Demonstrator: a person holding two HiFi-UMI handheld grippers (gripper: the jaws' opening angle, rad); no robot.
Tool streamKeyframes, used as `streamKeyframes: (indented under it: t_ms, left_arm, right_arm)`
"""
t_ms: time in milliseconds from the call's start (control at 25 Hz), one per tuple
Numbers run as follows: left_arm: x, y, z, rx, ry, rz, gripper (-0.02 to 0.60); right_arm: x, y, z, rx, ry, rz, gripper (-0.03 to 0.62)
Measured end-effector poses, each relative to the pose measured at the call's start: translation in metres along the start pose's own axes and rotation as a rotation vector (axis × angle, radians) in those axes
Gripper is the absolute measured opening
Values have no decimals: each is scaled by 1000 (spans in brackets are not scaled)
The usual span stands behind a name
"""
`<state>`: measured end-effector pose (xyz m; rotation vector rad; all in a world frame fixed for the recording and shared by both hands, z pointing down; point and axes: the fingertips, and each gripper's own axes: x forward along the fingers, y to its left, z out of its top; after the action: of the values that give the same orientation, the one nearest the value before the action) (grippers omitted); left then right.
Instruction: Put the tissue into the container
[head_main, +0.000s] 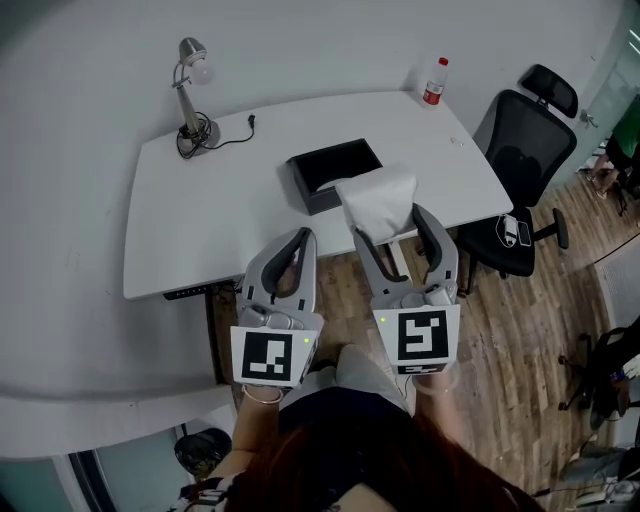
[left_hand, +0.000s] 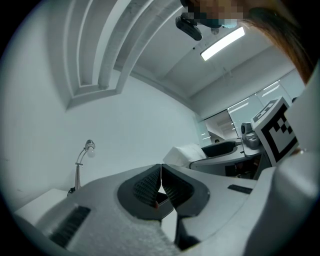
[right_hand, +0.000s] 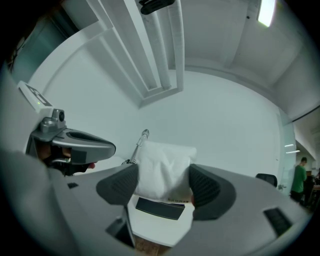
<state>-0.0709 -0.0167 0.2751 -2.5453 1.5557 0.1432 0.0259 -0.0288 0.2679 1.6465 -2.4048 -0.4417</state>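
My right gripper (head_main: 392, 222) is shut on a white tissue pack (head_main: 378, 202), held in the air above the table's near edge, just in front of the black container (head_main: 333, 173). In the right gripper view the tissue pack (right_hand: 164, 169) fills the gap between both pads, with the container (right_hand: 160, 208) below it. My left gripper (head_main: 300, 246) hangs beside it, off the table's near edge, jaws shut with nothing between them. The left gripper view shows its pads (left_hand: 161, 186) pressed together and the tissue pack (left_hand: 184, 154) to the right.
A white table (head_main: 200, 220) carries a desk lamp (head_main: 192, 95) at the back left and a red-capped bottle (head_main: 433, 82) at the back right. A black office chair (head_main: 520, 170) stands at the table's right end. Wooden floor lies below me.
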Motion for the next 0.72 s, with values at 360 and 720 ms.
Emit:
streamKeyframes:
  t_ms: [360, 720]
  left_arm:
    - [14, 11, -7, -3, 6, -10, 28]
    - [46, 22, -9, 11, 7, -25, 28]
  right_arm:
    - [17, -1, -4, 4, 12, -1, 336]
    - [48, -11, -12, 35, 15, 10, 334]
